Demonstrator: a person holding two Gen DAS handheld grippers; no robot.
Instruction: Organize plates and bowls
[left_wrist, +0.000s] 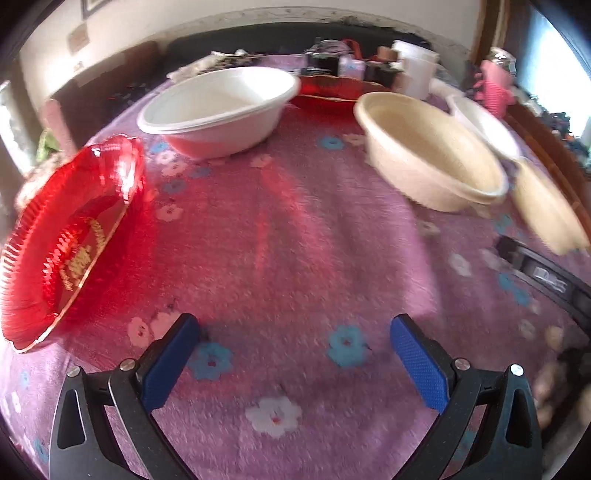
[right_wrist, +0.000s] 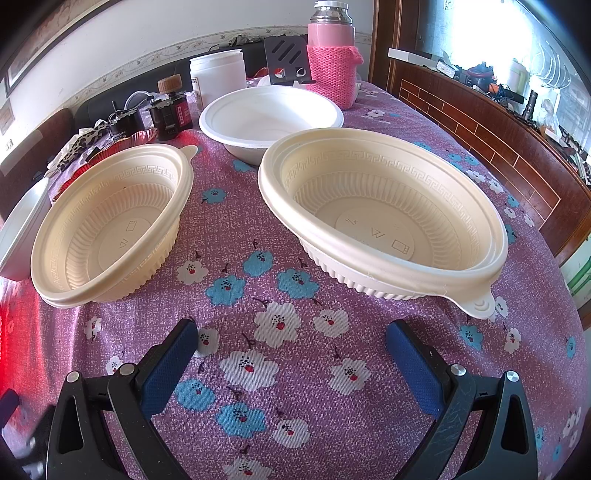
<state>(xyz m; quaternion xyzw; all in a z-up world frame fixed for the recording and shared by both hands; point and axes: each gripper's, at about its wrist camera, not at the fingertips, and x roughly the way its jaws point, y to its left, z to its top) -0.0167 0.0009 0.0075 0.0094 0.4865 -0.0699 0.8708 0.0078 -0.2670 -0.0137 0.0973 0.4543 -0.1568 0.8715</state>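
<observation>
While both tongs, left (left_wrist: 293, 332) and right (right_wrist: 291, 338), hang released, we should slide the right pair squarely onto the cream bowl (right_wrist: 384, 214) rim just ahead.

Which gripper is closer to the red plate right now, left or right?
Left. The left gripper is open over the cloth with the red plate just ahead to its left. From the right gripper, only a red edge shows far left, beyond a cream bowl.
</observation>
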